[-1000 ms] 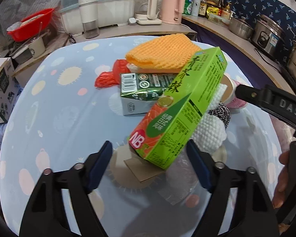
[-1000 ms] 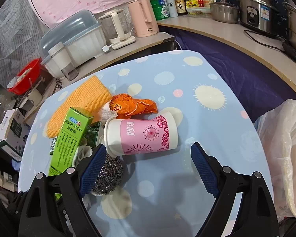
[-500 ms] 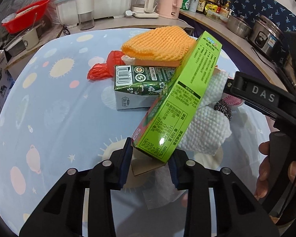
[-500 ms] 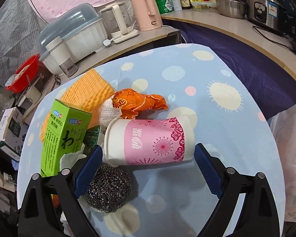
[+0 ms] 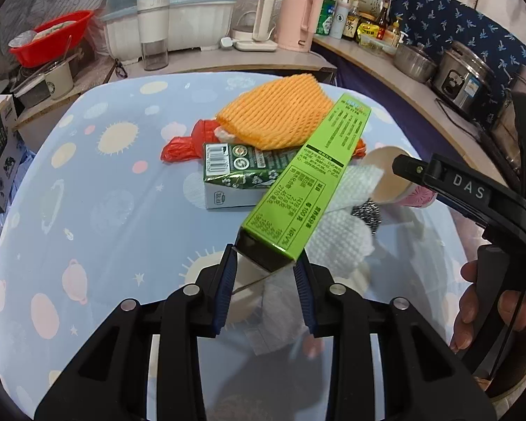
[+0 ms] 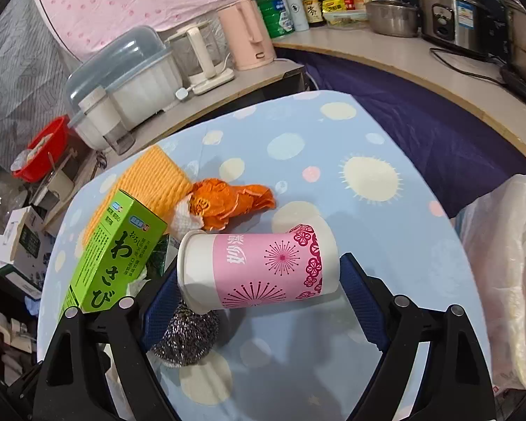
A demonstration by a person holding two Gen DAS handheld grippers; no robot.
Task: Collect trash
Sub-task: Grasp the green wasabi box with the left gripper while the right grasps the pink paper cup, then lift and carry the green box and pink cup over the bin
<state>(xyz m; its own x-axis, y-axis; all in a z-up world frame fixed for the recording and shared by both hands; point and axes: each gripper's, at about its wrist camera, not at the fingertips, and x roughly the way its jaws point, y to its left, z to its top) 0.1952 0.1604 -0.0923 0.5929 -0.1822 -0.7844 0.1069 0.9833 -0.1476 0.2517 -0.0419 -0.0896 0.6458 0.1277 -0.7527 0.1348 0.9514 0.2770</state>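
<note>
My left gripper (image 5: 264,259) is shut on the near end of a long green wasabi box (image 5: 308,182), which tilts up over the trash pile on the blue spotted table (image 5: 87,193). The same green box (image 6: 115,252) stands at the left in the right wrist view. A pink and white paper cup (image 6: 273,256) lies sideways between the fingers of my right gripper (image 6: 259,270). Its jaws are closing, with the pads pressing on the cup's rim and base. The cup's open mouth (image 5: 389,175) shows beside the right gripper's finger.
In the pile lie a green drink carton (image 5: 235,172), an orange foam net (image 5: 277,112), a crumpled orange-red wrapper (image 6: 228,200), a white foam net (image 5: 343,224) and a steel scourer (image 6: 186,333). A white plastic bag (image 6: 501,263) hangs off the table's right edge. Kitchenware lines the counter behind.
My left gripper closed on the green box's end and raised it off the table. My right gripper moved forward until the cup filled the gap between its fingers.
</note>
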